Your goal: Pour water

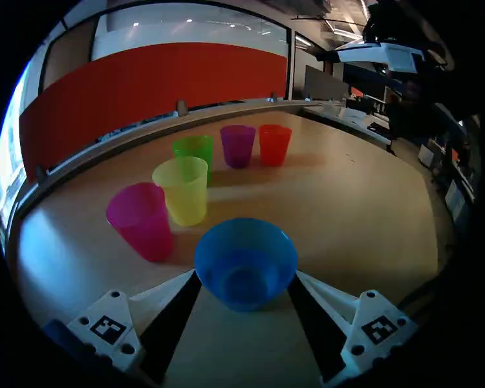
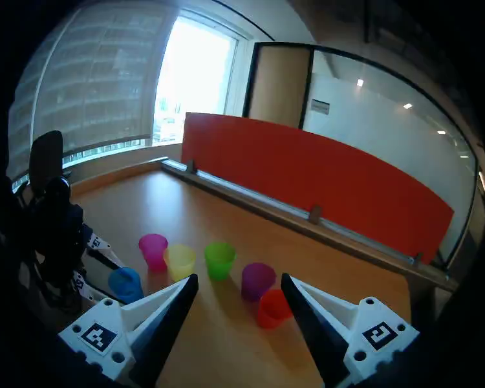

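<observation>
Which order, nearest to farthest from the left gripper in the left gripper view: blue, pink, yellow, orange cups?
1. blue cup, between the fingers.
2. pink cup, left.
3. yellow cup, behind the pink.
4. orange cup, far back right.

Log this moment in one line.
left gripper: shut on blue cup | right gripper: open, empty | pink cup, yellow cup, green cup, purple cup, orange cup: upright on table

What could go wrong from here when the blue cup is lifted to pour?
1. The left gripper seems to grip the blue cup by its tapered wall, so it may slip when tilted.
2. The pink cup and yellow cup stand close beside it; a swing could knock one over, or the stream could miss.
</observation>
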### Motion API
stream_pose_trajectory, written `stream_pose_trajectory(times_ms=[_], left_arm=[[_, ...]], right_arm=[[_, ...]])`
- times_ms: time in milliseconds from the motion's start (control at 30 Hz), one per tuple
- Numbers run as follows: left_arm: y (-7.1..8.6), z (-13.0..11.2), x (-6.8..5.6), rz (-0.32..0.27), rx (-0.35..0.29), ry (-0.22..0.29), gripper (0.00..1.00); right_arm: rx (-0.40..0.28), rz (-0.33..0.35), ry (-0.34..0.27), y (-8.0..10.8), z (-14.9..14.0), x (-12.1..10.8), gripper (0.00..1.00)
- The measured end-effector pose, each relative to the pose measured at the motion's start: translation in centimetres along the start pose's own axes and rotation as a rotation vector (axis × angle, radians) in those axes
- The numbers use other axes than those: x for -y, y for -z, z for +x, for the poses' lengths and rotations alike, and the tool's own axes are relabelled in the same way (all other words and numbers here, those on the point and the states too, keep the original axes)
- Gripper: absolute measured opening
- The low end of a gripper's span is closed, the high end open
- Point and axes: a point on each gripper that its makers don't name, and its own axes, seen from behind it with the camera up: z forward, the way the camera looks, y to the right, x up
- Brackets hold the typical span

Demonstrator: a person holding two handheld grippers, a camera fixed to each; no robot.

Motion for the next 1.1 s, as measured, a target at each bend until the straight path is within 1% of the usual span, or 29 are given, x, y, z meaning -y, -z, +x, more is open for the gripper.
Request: stream_pose_trajectory(times_ms=[167,400,700,867,1100], left_arm=[[-0.1,-0.1,0.0,-0.002,0.007,0.01,0.87],[-0.1,-0.1,-0.1,-0.001,0.007,0.005,0.83],[0.0,-0.1,0.0,0.003,0.014,0.021,0.81],[0.1,0.3,0.2,0.007,0.003,0.033,0.81],[0.9,1.5,0.4,0.008,-0.027,0.042,0.81]], right_arm=[[-0.001,0.001,0.001,0.0,0.0,0.0,1.0],[-0.001,-0.001,0.001,0.0,0.0,0.0,0.99],[-0.004,-0.001,0.0,0.0,0.0,0.1,0.99],[-0.005,0.001,0.001,0.0,0.0,0.2,0.99],[-0.006,0.003,-0.001,-0.1,-0.1,0.3,0.99]])
